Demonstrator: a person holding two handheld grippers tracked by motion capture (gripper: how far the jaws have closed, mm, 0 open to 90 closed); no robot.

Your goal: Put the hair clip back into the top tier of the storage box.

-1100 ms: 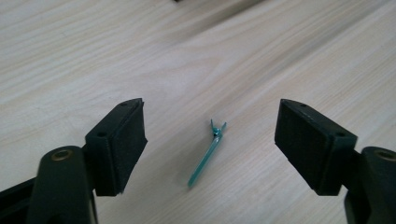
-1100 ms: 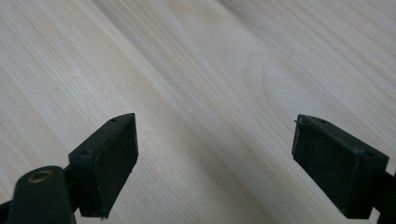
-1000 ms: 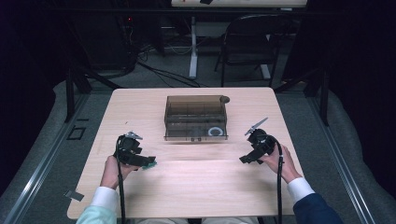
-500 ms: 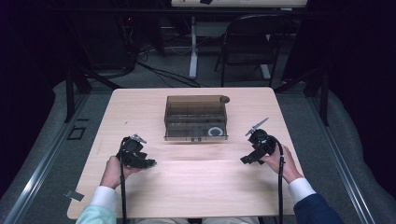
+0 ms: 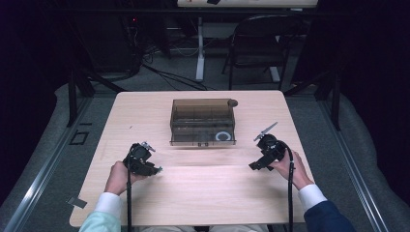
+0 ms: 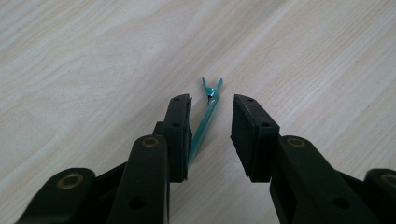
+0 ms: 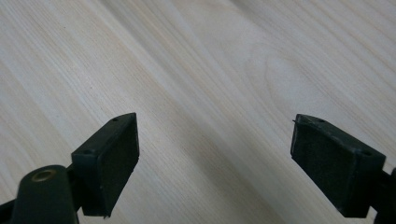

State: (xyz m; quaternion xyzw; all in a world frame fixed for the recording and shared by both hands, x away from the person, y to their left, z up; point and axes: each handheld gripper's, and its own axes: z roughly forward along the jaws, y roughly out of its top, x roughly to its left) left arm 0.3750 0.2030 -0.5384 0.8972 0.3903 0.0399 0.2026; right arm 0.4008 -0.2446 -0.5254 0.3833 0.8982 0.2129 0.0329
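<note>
A slim teal clip [image 6: 205,122] lies between the jaws of the left tool [image 6: 211,109], leaning against the inner face of one jaw while the other jaw stands clear of it, so the gap is narrow but not closed. From above, that left tool [image 5: 155,169] sits on the pale wood counter [image 5: 203,193], nearer the person than the smoky clear organiser box [image 5: 203,122]. On the box's other side the right tool [image 5: 253,166] hovers with jaws wide apart, bare wood between them
</note>
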